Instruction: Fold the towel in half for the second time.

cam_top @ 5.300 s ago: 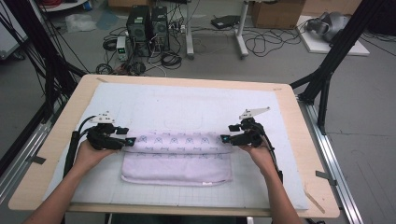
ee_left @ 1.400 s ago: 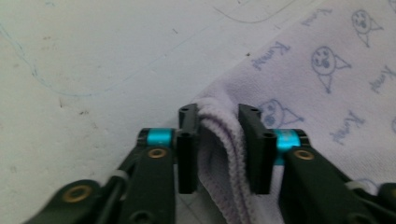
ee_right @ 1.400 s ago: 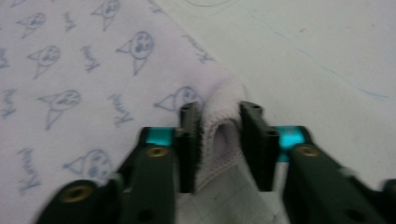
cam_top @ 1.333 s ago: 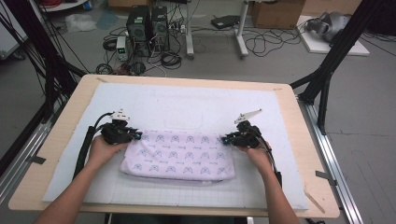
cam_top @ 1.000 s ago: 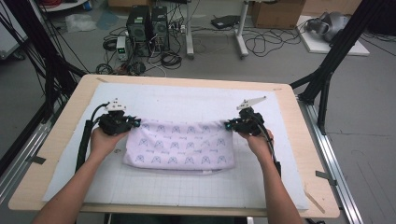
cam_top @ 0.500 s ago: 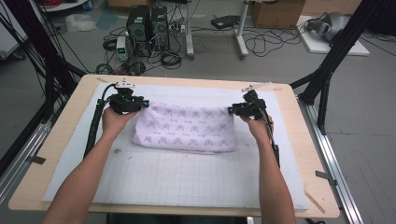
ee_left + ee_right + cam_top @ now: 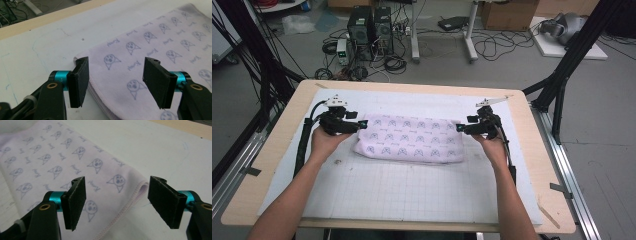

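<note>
Your folded pale-lilac cloth with a printed cat-face pattern (image 7: 409,140) lies flat on the white gridded mat (image 7: 412,195), in the far half of it, long side running left to right. The mat covers most of the light wooden tabletop (image 7: 267,175).

Your left gripper (image 7: 362,124) sits at the cloth's far-left corner. Jaws have just been opening and now stand apart. In the left gripper view the left gripper (image 7: 116,78) has the folded corner of the cloth (image 7: 150,50) below and between the two black pads (image 7: 80,80); neither pad presses on the fabric. Released, nothing grasped. Stacked layers show at the folded edge just under the left pad.

Your right gripper (image 7: 459,128) sits at the far-right corner of the cloth. Its jaws have likewise just been opening. In the right gripper view the right gripper (image 7: 116,202) stands spread, with the stitched hem corner of the cloth (image 7: 62,162) lying on the mat between the pads (image 7: 76,201), untouched. Released too.

Both of your hands rest low near the mat, one at each end of the cloth, forearms coming in from the near edge.
</note>
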{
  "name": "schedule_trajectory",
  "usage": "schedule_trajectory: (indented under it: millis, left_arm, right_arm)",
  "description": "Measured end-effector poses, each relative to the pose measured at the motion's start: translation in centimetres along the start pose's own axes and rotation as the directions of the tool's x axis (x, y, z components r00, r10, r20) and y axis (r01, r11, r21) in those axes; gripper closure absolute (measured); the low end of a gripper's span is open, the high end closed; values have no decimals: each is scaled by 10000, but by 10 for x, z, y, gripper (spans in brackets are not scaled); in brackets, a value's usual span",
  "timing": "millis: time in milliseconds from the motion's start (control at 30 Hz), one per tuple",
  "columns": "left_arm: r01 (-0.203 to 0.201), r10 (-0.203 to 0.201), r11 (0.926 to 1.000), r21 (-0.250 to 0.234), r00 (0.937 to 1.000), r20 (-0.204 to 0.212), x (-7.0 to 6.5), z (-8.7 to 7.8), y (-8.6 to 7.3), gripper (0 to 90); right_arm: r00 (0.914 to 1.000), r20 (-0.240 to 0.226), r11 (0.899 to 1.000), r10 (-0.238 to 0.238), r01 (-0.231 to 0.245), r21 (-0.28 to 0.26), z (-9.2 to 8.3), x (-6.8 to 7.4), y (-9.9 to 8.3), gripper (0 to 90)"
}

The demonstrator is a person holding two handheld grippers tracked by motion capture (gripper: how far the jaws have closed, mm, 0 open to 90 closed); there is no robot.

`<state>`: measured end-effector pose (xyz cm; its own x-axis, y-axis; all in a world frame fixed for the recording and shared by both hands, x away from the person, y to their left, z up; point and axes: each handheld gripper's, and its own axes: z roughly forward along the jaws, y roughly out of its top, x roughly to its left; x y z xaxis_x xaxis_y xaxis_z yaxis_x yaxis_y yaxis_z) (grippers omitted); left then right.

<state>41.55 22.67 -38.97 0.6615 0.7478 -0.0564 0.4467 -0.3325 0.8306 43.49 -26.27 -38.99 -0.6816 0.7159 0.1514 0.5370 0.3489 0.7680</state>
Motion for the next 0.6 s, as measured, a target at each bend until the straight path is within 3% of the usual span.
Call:
schedule_trajectory:
  millis: [200, 367, 600]
  left_arm:
    - [-143, 144, 9999, -60, 9998, 112, -7, -12, -8, 347]
    - [-361, 361, 9993, -31, 9993, 82, -12, -21, -18, 324]
    - [-193, 194, 9998, -106, 9998, 79, -17, -30, -36, 303]
  right_arm:
    - [9993, -121, 9992, -341, 339, -196, -10, 13, -8, 270]
    - [9995, -152, 9990, -290, 285, -334, -18, 18, -18, 222]
    - [9993, -133, 9981, -357, 350, -504, -29, 29, -36, 185]
